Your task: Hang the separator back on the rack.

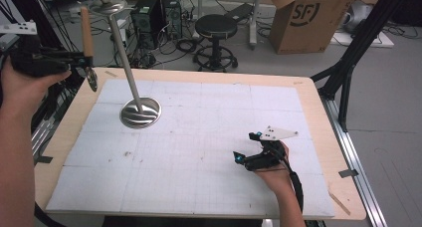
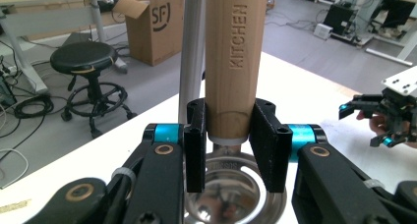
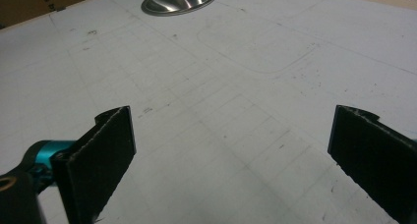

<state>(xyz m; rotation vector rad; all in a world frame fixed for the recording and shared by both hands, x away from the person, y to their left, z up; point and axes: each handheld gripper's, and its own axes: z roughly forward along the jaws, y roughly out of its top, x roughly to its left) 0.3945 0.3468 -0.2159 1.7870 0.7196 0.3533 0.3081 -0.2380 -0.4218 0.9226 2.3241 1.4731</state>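
Note:
My left gripper (image 1: 85, 61) is held up over the table's far left edge, shut on a wooden-handled kitchen tool (image 1: 87, 30). The handle stands upright and a small round metal disc (image 1: 92, 79) hangs below the jaws. In the left gripper view both pads press the handle (image 2: 236, 62), which is engraved "KITCHEN". Just right of it stands a steel stand, with a round base (image 1: 141, 112) on the white mat and a slanted pole (image 1: 123, 57). My right gripper (image 1: 245, 147) rests on the mat at the near right, open with nothing between its jaws (image 3: 231, 160).
A white gridded mat (image 1: 209, 137) covers the wooden table (image 1: 318, 117). Behind the table stand a black stool (image 1: 215, 30), computer towers (image 1: 149, 13) and a cardboard box (image 1: 308, 18). A black tripod leg (image 1: 348, 72) rises at the table's right side.

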